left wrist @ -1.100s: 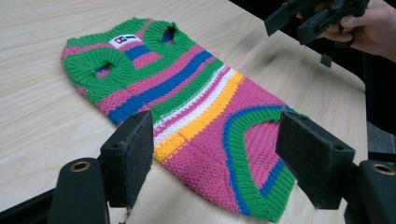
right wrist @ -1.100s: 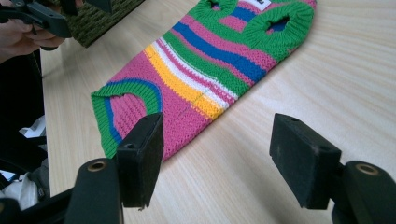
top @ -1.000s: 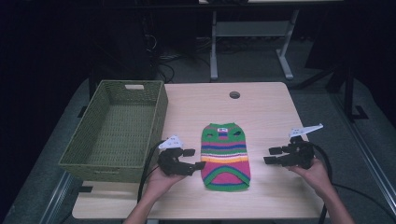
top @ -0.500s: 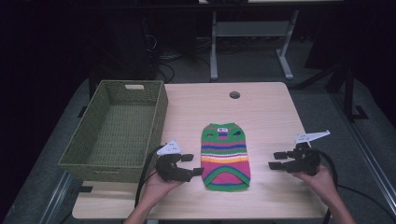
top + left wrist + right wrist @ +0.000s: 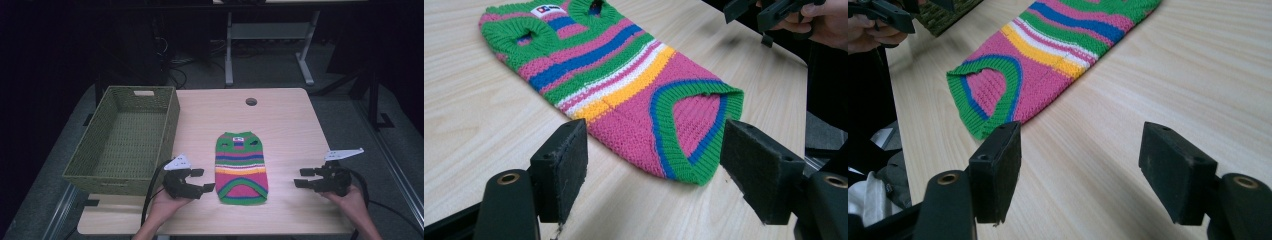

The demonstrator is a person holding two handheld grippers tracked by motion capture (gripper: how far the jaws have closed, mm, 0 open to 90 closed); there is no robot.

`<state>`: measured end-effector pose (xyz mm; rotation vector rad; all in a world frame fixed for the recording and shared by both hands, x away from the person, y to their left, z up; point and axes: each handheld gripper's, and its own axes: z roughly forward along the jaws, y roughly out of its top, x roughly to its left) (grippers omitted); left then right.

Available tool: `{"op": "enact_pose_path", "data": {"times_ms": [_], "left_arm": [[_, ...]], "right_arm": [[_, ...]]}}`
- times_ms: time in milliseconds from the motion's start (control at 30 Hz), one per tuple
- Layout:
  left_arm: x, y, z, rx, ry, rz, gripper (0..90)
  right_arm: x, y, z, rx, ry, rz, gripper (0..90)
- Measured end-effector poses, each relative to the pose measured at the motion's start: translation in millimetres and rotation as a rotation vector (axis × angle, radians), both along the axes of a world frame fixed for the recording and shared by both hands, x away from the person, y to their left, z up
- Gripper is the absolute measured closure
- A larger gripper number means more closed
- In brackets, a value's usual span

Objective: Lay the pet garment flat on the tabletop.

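Work has barely begun: striped knit sweater (image 5: pixel 241 167) lies flat on the bench (image 5: pixel 280 125), ungrasped; left claw (image 5: pixel 202 180) and right claw (image 5: pixel 302 178) gape empty beside it.

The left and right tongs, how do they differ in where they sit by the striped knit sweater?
The left tongs sit right at the striped knit sweater's near hem corner; the right tongs hover farther off, with bare table between. The left tongs lie close to the green basket; the right tongs are at the table's opposite side. Both are open, hold nothing and point inward at the sweater.
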<state>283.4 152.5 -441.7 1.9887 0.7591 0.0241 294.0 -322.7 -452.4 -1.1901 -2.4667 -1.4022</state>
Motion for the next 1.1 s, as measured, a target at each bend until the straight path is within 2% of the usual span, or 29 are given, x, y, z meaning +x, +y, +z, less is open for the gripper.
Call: {"op": "enact_pose_path", "data": {"times_ms": [333,800,933,1100], "left_arm": [[-6.4,1.9,-2.3,-0.004,0.005,-0.003,26.8],[-17.5,6.2,-5.2,0.001,0.001,-0.002,26.1],[-22.3,8.2,-6.6,-0.004,-0.002,0.004,25.1],[-29.9,10.3,-7.2,-0.023,-0.025,0.009,24.4]], "right_arm": [[-11.4,-8.1,-5.3,0.001,0.012,-0.02,32.7],[-30.4,-17.2,-11.1,0.012,-0.004,-0.05,31.5],[-36.3,-15.6,-12.0,0.0,-0.025,-0.048,30.1],[-46.2,-10.3,-11.4,-0.016,-0.056,-0.056,28.3]]}}
